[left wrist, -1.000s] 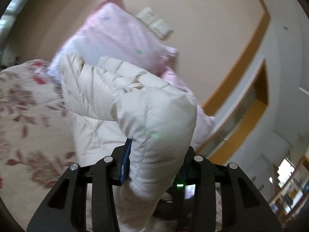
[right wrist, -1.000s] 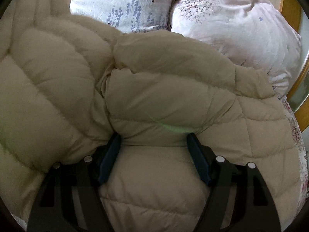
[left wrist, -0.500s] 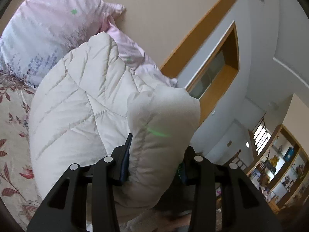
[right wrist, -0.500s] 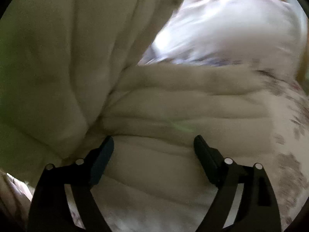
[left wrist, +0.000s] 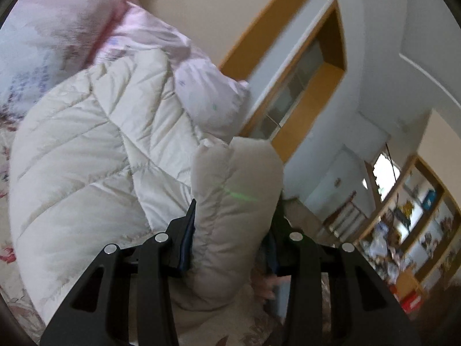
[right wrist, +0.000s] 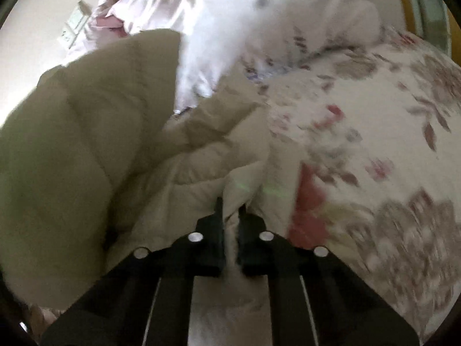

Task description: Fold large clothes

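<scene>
A cream quilted down jacket [left wrist: 95,158] lies bunched on a floral bedspread [right wrist: 374,132]. My left gripper [left wrist: 233,222] is shut on a thick puffy fold of the jacket [left wrist: 236,184], which bulges up between the jaws and is held raised toward the room. My right gripper [right wrist: 230,210] has its jaws nearly together, pinching a thin edge of the jacket [right wrist: 201,155] low over the bed. The rest of the jacket [right wrist: 72,144] billows to the left in the right wrist view. The right wrist view is blurred.
Pink and white pillows [left wrist: 57,28] lean against the beige wall at the head of the bed and also show in the right wrist view [right wrist: 230,14]. A wooden-framed window [left wrist: 305,86] and bookshelves [left wrist: 409,225] are to the right.
My right gripper has closed from wide open onto a thin jacket edge and swung toward the bedspread. My left gripper, still gripping the fold, has tilted further up toward the room.
</scene>
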Motion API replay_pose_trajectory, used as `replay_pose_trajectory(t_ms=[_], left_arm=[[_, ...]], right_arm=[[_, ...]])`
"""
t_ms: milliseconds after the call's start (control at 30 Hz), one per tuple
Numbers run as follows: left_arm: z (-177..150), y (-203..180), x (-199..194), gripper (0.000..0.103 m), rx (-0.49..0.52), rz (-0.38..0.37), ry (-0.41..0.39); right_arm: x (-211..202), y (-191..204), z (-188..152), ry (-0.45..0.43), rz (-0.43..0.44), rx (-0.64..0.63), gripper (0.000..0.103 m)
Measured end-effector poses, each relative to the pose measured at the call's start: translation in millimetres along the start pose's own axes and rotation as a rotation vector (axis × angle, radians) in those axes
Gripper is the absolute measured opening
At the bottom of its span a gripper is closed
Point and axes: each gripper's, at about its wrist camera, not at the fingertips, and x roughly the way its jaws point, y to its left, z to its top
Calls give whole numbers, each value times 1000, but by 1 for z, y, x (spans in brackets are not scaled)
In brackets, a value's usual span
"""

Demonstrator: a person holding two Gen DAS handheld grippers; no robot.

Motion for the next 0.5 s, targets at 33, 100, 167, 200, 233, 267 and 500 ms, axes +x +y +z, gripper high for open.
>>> replay_pose_trajectory(t_ms=[33,100,167,200,233,267,500], left_arm=[[-4,-4,8,41,26,-15,36],[-11,-10,21,41,54,-28,89],[-22,-12,37,41,92,-19,146],[-26,-11,43,41,105,-3,166],[-30,-8,50,41,109,14,193],[-33,-5,55,41,100,20,215],[-54,-4,87,41,175,106,359]], right_arm=[[4,2,4,2,10,-4,7],[17,1,12,24,14,-4,7],[23,-4,16,41,7,-3,8],[21,-6,15,41,0,-3,10],[18,-9,14,36,-14,0,13],[11,-14,14,22,-37,7,21],[-67,-48,26,-172,-194,107,47]])
